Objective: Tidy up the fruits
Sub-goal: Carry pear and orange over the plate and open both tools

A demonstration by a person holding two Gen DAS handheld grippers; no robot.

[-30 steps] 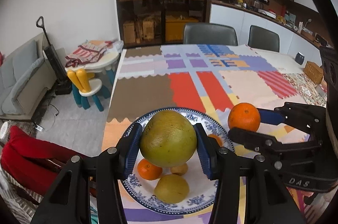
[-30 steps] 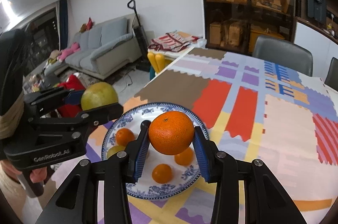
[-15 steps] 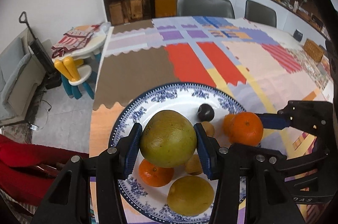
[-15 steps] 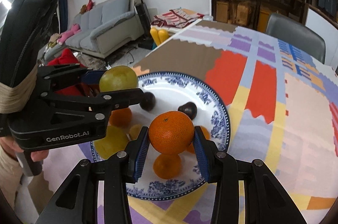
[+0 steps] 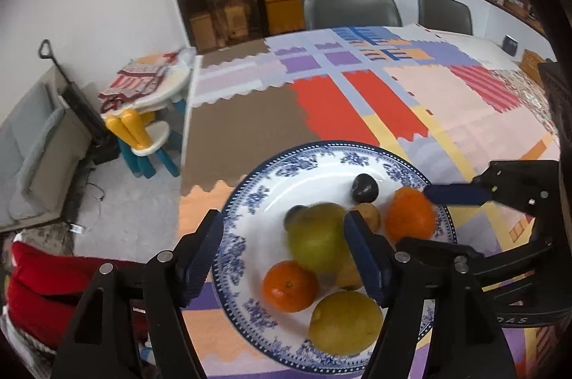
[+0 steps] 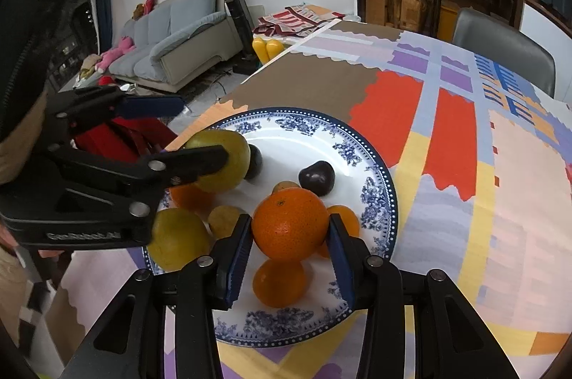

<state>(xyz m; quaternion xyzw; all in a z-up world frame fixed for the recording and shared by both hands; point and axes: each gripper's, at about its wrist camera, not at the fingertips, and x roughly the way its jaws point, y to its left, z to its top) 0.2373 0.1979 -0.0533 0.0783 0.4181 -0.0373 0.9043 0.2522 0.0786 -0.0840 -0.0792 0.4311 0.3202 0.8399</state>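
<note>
Release is the step in hand, as we judge it: both fruits are over the blue-patterned plate (image 6: 379, 186) and both pairs of jaws have just been opening. The left gripper (image 5: 286, 257) stands wide apart, its left pad clear of the green-yellow fruit (image 5: 316, 237), which sits blurred between the fingers, low among the other fruit on the plate. The right gripper (image 6: 287, 252) has parted only a little; a thin gap shows on each side of the large orange (image 6: 289, 223), which rests on the smaller oranges heaped beneath it. To finish well we would open the right jaws fully before lifting, then draw both grippers straight up and back, so the pads do not nudge the pile; the orange sits high and could roll toward the right rim. A dark plum (image 6: 316, 177) lies at the plate's far side.

The plate stands near the corner of a table under a bright patchwork cloth (image 6: 447, 143). Beyond, left, are a grey sofa (image 6: 178, 39) and an upright vacuum (image 6: 234, 7); far off, dark shelving and chairs.
</note>
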